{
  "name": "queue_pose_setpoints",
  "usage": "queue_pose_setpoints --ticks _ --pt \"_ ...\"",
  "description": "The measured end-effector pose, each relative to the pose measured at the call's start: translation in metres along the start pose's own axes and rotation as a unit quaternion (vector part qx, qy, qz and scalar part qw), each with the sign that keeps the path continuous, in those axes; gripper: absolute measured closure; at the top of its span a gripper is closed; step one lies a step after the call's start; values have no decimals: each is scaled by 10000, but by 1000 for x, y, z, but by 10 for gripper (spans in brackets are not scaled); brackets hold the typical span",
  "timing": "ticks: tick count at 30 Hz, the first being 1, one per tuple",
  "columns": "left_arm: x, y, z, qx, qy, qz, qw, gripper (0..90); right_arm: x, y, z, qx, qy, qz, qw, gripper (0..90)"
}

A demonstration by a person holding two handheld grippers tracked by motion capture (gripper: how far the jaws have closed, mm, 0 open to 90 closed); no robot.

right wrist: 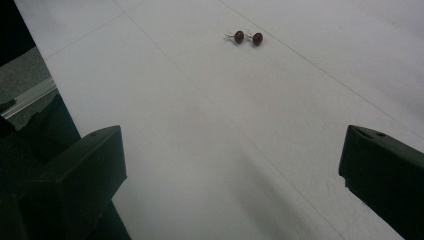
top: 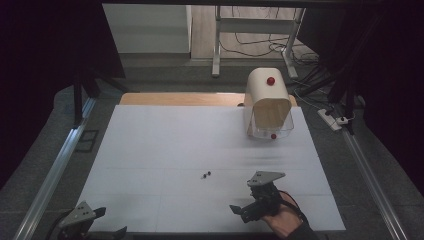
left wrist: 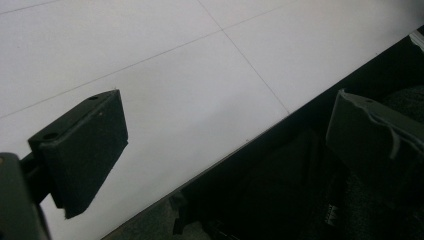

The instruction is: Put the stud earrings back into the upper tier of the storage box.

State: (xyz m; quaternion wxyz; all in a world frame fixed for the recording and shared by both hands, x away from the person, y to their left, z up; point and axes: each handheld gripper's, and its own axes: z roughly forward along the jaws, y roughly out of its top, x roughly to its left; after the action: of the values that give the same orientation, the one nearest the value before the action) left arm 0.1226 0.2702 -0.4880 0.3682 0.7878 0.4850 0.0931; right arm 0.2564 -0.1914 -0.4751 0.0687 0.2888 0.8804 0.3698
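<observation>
White worktop (top: 150,150) carries two small red studs (right wrist: 248,37) well ahead of the right gripper (right wrist: 232,165). Its fingers (right wrist: 85,165) gape wide, empty. Left gripper (left wrist: 225,140) also spreads wide, empty.

Two black jaws of the right gripper (right wrist: 232,165) rising from the bottom corners, spread wide with nothing between them. Beyond, a white table surface (right wrist: 210,140) crossed by faint seam lines. Far ahead, two small dark red beads (right wrist: 248,37) lying side by side, just touching or nearly so, well apart from the jaws. Dark edge at left.
</observation>
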Motion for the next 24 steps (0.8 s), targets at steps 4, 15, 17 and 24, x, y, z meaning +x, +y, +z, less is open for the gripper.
queue_pose_setpoints --ticks 4,15,17,24 --pt "0 0 0 -2 -9 -7 10000 38 -3 3 9 136 32 54 9999 0" --pt "0 0 0 -5 -18 -16 10000 38 -9 17 28 298 4 -86 9995 0" --pt "1 0 0 -4 -21 -20 10000 38 -10 19 31 335 -25 -88 9994 0" --pt "1 0 0 -4 -27 -21 10000 39 -15 25 44 496 -140 -117 9986 0"
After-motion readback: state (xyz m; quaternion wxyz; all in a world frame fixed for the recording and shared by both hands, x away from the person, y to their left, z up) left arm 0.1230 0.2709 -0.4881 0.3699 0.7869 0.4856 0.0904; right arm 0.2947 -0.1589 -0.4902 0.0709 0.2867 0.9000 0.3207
